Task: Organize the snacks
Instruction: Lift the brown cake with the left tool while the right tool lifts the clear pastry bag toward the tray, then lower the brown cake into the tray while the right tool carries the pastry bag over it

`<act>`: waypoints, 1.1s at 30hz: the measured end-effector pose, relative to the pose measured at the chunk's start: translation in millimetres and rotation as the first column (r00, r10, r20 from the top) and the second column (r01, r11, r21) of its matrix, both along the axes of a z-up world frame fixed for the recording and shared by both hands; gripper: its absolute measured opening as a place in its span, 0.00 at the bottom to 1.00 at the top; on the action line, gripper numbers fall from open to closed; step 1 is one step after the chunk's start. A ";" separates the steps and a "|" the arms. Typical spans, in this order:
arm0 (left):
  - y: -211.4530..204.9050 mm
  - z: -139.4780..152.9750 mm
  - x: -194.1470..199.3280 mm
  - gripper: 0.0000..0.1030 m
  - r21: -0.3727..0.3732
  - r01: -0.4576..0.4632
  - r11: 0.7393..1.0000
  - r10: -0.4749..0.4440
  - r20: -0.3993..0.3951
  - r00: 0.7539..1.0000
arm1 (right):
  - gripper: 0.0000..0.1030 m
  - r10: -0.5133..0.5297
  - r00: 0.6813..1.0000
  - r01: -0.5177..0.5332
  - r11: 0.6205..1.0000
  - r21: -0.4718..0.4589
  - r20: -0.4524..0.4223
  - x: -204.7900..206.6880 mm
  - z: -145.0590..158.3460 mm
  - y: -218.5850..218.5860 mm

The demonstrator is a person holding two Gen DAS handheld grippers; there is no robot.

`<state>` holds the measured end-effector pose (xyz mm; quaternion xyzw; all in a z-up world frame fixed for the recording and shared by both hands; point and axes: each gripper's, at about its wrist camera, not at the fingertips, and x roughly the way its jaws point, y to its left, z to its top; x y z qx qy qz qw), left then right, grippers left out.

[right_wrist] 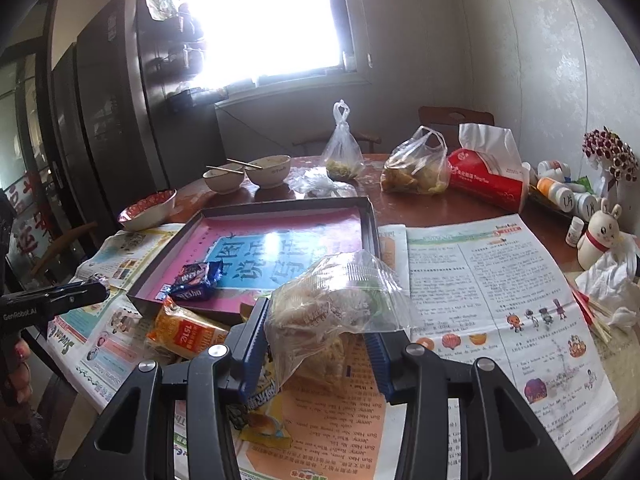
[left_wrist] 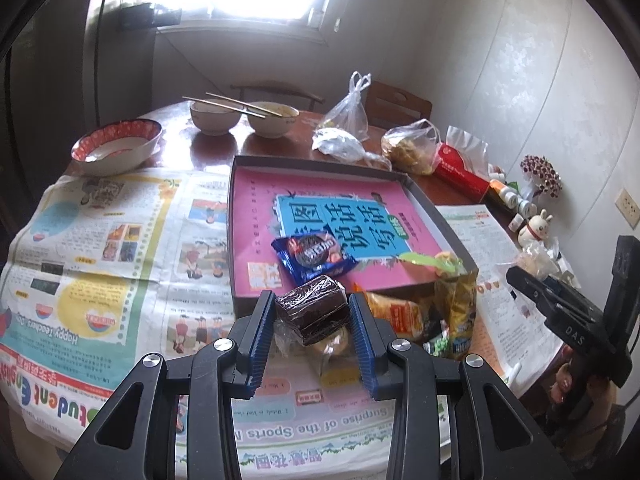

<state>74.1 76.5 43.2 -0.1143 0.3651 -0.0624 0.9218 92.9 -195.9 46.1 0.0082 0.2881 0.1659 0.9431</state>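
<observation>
My left gripper [left_wrist: 313,307] is shut on a dark brown wrapped cake [left_wrist: 312,307], held above the newspaper just before the near edge of the shallow box [left_wrist: 436,216] with a pink lining. A blue Oreo packet [left_wrist: 314,257] lies inside the box; it also shows in the right wrist view [right_wrist: 196,278]. My right gripper [right_wrist: 318,326] is shut on a clear bag of pale snacks [right_wrist: 320,304], right of the box [right_wrist: 370,220]. An orange packet [right_wrist: 186,334] and a yellow packet [right_wrist: 262,420] lie on the newspaper near it.
Loose snack packets [left_wrist: 424,312] pile by the box's near right corner. Three bowls [left_wrist: 116,146] with chopsticks stand at the back. Plastic bags [right_wrist: 416,168], a red tissue pack [right_wrist: 488,180], bottles and a rabbit figure [right_wrist: 600,236] crowd the right side. Newspaper [left_wrist: 100,240] covers the table.
</observation>
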 end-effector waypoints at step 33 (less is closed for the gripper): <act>11.3 -18.9 67.9 0.38 0.011 -0.093 0.996 0.093 -0.044 0.995 | 0.44 0.044 0.999 -0.044 0.996 0.073 -0.004 63.2 4.4 6.5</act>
